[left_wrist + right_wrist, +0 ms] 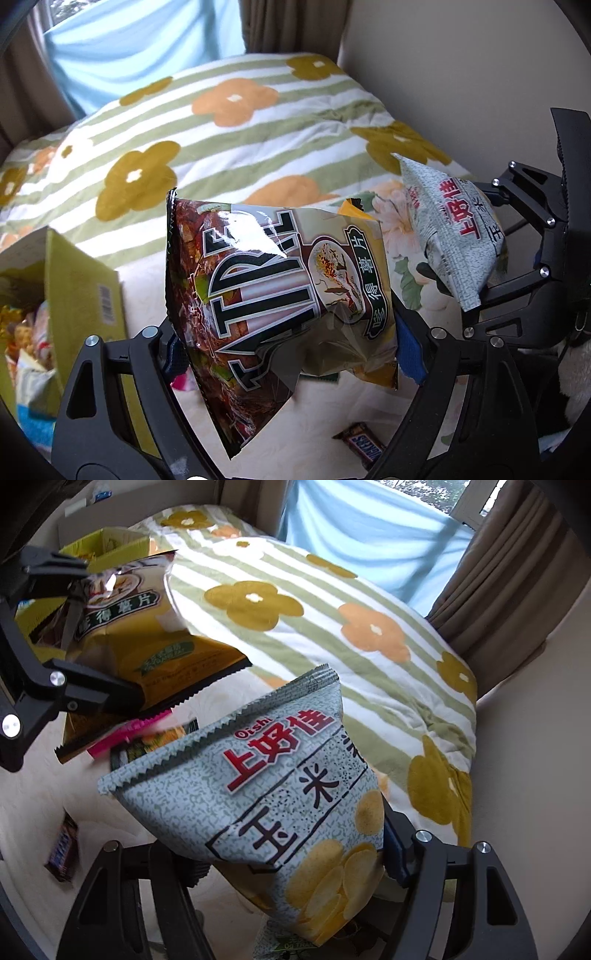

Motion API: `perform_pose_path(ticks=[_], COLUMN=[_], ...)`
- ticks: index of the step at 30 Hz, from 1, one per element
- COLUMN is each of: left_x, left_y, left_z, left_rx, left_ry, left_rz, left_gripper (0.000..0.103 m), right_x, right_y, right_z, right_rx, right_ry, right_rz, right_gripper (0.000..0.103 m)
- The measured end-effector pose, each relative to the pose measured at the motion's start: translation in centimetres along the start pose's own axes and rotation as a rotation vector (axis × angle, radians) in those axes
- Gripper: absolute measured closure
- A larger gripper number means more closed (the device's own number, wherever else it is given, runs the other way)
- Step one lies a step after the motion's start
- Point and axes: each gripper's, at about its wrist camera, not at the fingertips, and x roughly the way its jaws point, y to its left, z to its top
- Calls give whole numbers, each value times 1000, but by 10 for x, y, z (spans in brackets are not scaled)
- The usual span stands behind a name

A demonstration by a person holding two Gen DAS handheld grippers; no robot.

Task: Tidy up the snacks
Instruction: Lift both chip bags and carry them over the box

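My left gripper (288,354) is shut on a brown and yellow chip bag (273,302) and holds it above the bed. The same bag shows in the right wrist view (147,642), with the left gripper's fingers (85,690) on it. My right gripper (295,853) is shut on a grey-green Oishi chip bag (280,797), also lifted; it shows in the left wrist view (454,236) at the right. A green cardboard box (81,280) with several snacks inside stands at the left; it shows in the right wrist view (110,546) behind the brown bag.
A Snickers bar (362,443) lies on the cream sheet below the bags, also seen in the right wrist view (62,849). A pink packet (129,731) and another bag lie under the brown bag. A striped flowered quilt (229,140) covers the bed behind; a wall stands at the right.
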Motion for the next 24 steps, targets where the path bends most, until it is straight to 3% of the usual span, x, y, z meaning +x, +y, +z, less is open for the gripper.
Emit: perform_pose_path(ticks=[6, 13, 19, 24], left_x=[-60, -124, -161, -185], left_y=[27, 86, 160, 232], left_z=[-3, -19, -43, -70], left_rx=[-62, -158, -219, -240], left_ry=[-99, -190, -220, -212], left_rz=[52, 84, 117, 157], left_gripper=[18, 18, 18, 18], right_x=[-45, -93, -119, -119], right_y=[9, 39, 87, 134], right_z=[26, 74, 127, 177], right_rx=[41, 19, 15, 74], right_ry=[-69, -160, -232, -245], right_rz=[12, 17, 45, 131], right_gripper=[34, 34, 34, 34])
